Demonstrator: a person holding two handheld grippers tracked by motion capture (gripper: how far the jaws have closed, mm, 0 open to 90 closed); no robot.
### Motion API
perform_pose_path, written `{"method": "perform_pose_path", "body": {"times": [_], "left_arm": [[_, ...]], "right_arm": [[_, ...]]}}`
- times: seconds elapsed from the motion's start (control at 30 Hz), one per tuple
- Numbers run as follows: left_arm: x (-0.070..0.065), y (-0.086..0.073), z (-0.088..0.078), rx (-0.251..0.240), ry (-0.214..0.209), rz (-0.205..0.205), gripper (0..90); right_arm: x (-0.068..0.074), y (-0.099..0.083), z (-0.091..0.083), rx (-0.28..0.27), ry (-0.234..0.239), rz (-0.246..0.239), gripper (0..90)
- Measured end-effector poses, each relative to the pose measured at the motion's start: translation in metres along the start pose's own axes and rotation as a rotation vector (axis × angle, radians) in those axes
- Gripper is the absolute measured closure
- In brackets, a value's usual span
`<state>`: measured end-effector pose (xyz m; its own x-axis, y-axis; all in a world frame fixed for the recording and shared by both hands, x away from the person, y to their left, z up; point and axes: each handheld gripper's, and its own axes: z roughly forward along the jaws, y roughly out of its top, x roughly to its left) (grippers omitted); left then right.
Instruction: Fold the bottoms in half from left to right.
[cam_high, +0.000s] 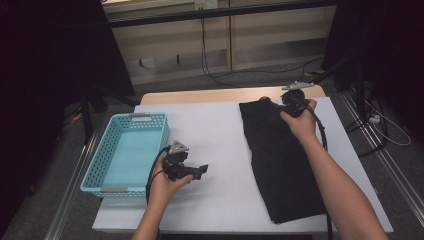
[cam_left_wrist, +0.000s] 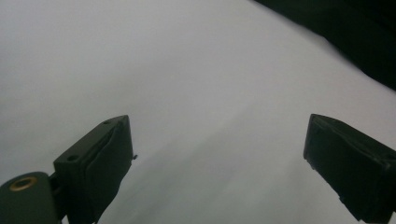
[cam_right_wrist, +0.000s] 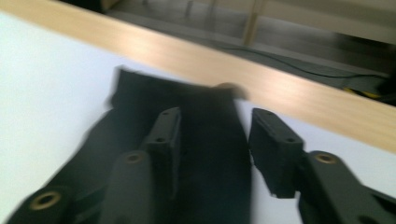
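1. While the black folded garment (cam_high: 280, 160) lies at the table's three o'clock, the right gripper (cam_right_wrist: 215, 140) hovers half-open and empty over its far end.
2. Grip both layers squarely; the left gripper (cam_left_wrist: 215, 154) waits wide open, empty, near the blue basket (cam_high: 95, 165).

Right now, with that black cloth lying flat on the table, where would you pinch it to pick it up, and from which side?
I'd take the black cloth at its far left corner, coming from the table's far edge. It lies folded in a long flat strip, so only edges and corners give the fingers something to pinch. The right gripper is already at that far end, open, with nothing pinched.
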<state>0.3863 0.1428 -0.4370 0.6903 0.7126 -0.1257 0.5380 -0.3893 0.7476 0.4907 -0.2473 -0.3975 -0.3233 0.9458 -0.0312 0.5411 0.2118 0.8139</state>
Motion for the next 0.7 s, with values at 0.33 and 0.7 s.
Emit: {"method": "perform_pose_path", "body": {"times": [0.33,0.7], "left_arm": [[-0.004,0.0,0.0,0.003,-0.005,0.009,8.3],[-0.003,-0.001,0.003,0.007,-0.002,0.008,8.3]], "right_arm": [[0.068,-0.037,0.021,0.123,0.162,-0.057,42.5],[0.093,-0.048,0.042,0.119,0.106,-0.082,47.4]]}}
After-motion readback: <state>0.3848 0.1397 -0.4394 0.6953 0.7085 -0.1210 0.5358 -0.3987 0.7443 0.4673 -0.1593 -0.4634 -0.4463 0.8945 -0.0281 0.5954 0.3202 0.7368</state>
